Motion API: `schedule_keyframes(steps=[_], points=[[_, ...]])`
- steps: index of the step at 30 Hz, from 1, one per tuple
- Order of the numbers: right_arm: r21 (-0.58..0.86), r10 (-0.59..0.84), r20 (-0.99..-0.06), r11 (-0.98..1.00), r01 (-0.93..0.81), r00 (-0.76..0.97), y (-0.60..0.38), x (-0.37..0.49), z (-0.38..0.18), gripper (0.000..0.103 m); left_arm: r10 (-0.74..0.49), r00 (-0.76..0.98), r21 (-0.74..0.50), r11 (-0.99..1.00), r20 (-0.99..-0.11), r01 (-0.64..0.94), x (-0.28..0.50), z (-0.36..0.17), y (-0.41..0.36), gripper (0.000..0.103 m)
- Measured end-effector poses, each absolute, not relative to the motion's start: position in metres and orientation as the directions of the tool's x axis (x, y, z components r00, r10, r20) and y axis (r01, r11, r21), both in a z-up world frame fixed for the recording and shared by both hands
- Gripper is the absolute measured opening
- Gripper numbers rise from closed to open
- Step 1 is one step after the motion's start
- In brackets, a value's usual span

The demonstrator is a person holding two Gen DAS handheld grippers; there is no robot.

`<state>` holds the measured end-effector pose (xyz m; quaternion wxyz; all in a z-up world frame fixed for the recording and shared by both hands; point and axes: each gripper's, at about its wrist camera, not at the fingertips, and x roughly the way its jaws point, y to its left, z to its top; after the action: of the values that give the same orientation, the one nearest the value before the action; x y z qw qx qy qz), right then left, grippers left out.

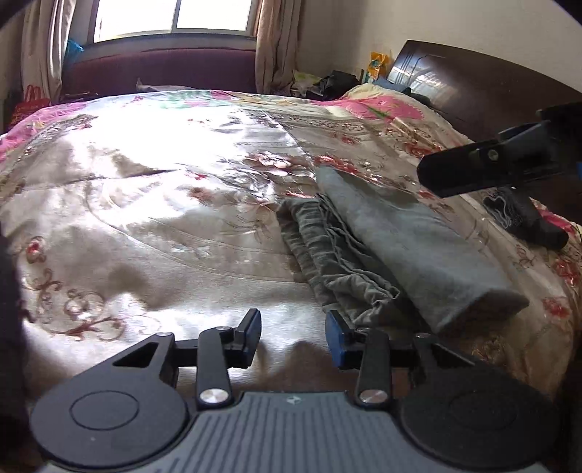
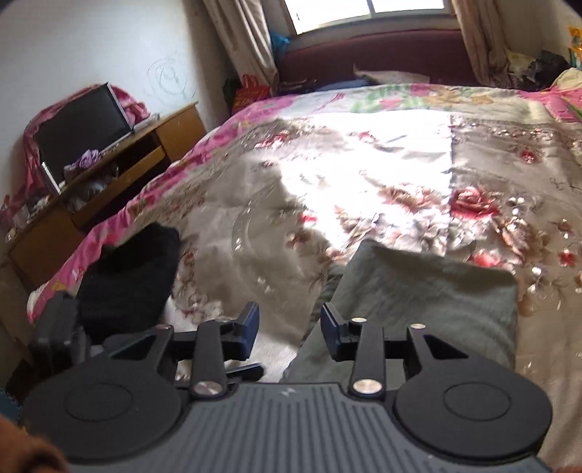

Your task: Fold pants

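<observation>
- Left wrist view: the left gripper (image 1: 294, 336), black with blue pads on its fingertips (image 1: 336, 336), has its jaws spread apart with nothing between them; only bedcover shows in the gap.
- The folded grey-green fabric pants (image 1: 393, 247) lie on the shiny floral satin bedspread (image 1: 163, 203), to the right of the gripper. The gathered, wrinkled waistband end reaches down to just beside the right-hand fingertip; whether it touches the pad I cannot tell.
- The smoother folded leg panel lies on top and runs diagonally toward the far right.
- The right gripper (image 1: 433, 178) enters from the right edge, raised over the far part of the pants; from this side its jaws cannot be read.
- A small black object (image 1: 523, 218) lies on the bedspread beyond the pants, near the dark wooden headboard (image 1: 473, 80).
- A bright window (image 1: 174, 16) with beige curtains stands behind the bed.

- Right wrist view: the right gripper (image 2: 290, 327) has its jaws parted and empty, pinching nothing.
- The pants (image 2: 429, 298) lie under and ahead of the right-hand finger, spreading to the right as a flat folded rectangle on the bedspread (image 2: 363, 174).
- A black knitted garment (image 2: 131, 276) sits at the bed's left edge, well apart from the pants.
- A wooden desk (image 2: 120, 174) with a dark screen (image 2: 80, 134) stands to the left of the bed.
</observation>
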<state>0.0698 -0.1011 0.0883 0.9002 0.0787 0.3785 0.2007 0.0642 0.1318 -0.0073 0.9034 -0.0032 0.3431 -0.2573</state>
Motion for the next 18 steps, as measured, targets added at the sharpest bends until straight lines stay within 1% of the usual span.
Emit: schedule_keyframes(steps=[2, 4, 6, 7, 8, 9, 10, 11, 12, 13, 14, 15, 17, 18], points=[[0.299, 0.392, -0.658, 0.920, -0.255, 0.643, -0.107, 0.087, 0.077, 0.036, -0.468, 0.654, -0.198, 0.873, -0.595, 0.445, 0.064, 0.008, 0.142, 0.053], [0.310, 0.353, -0.683, 0.933, -0.184, 0.640, -0.112, 0.104, 0.063, 0.038, -0.459, 0.681, -0.176, 0.878, -0.570, 0.444, 0.065, 0.023, 0.142, 0.057], [0.329, 0.335, -0.696, 0.935, -0.132, 0.635, -0.114, 0.114, 0.056, 0.039, -0.474, 0.685, -0.166, 0.869, -0.553, 0.467, 0.066, 0.031, 0.134, 0.058], [0.319, 0.330, -0.701, 0.938, -0.135, 0.632, -0.111, 0.117, 0.056, 0.039, -0.490, 0.675, -0.173, 0.859, -0.551, 0.482, 0.067, 0.033, 0.128, 0.058], [0.300, 0.326, -0.704, 0.942, -0.151, 0.631, -0.106, 0.120, 0.056, 0.040, -0.503, 0.667, -0.177, 0.850, -0.550, 0.496, 0.067, 0.034, 0.122, 0.058], [0.269, 0.314, -0.708, 0.948, -0.168, 0.633, -0.100, 0.122, 0.056, 0.046, -0.515, 0.657, -0.173, 0.840, -0.551, 0.514, 0.067, 0.034, 0.111, 0.059], [0.243, 0.300, -0.719, 0.954, -0.177, 0.627, -0.095, 0.127, 0.054, 0.049, -0.520, 0.649, -0.169, 0.835, -0.555, 0.524, 0.066, 0.033, 0.103, 0.061], [0.212, 0.281, -0.736, 0.960, -0.184, 0.616, -0.090, 0.133, 0.050, 0.051, -0.516, 0.644, -0.166, 0.835, -0.566, 0.524, 0.066, 0.030, 0.094, 0.063], [0.167, 0.248, -0.752, 0.968, -0.187, 0.611, -0.085, 0.138, 0.045, 0.050, -0.506, 0.643, -0.162, 0.841, -0.575, 0.516, 0.066, 0.026, 0.085, 0.064], [0.121, 0.215, -0.764, 0.974, -0.191, 0.609, -0.081, 0.143, 0.039, 0.047, -0.501, 0.642, -0.166, 0.844, -0.581, 0.509, 0.066, 0.023, 0.079, 0.064], [0.090, 0.189, -0.777, 0.977, -0.192, 0.600, -0.080, 0.148, 0.032, 0.022, -0.497, 0.635, -0.173, 0.847, -0.591, 0.502, 0.067, 0.018, 0.073, 0.064], [0.105, 0.201, -0.793, 0.975, -0.197, 0.575, -0.081, 0.152, 0.028, 0.005, -0.485, 0.632, -0.168, 0.853, -0.604, 0.494, 0.067, 0.014, 0.068, 0.063], [0.182, 0.259, -0.803, 0.964, -0.192, 0.537, -0.085, 0.154, 0.029, 0.005, -0.462, 0.637, -0.136, 0.860, -0.618, 0.492, 0.065, 0.008, 0.062, 0.048], [0.177, 0.269, -0.788, 0.961, -0.214, 0.555, -0.083, 0.149, 0.038, 0.005, -0.471, 0.627, -0.144, 0.854, -0.620, 0.499, 0.066, 0.008, 0.063, 0.032]])
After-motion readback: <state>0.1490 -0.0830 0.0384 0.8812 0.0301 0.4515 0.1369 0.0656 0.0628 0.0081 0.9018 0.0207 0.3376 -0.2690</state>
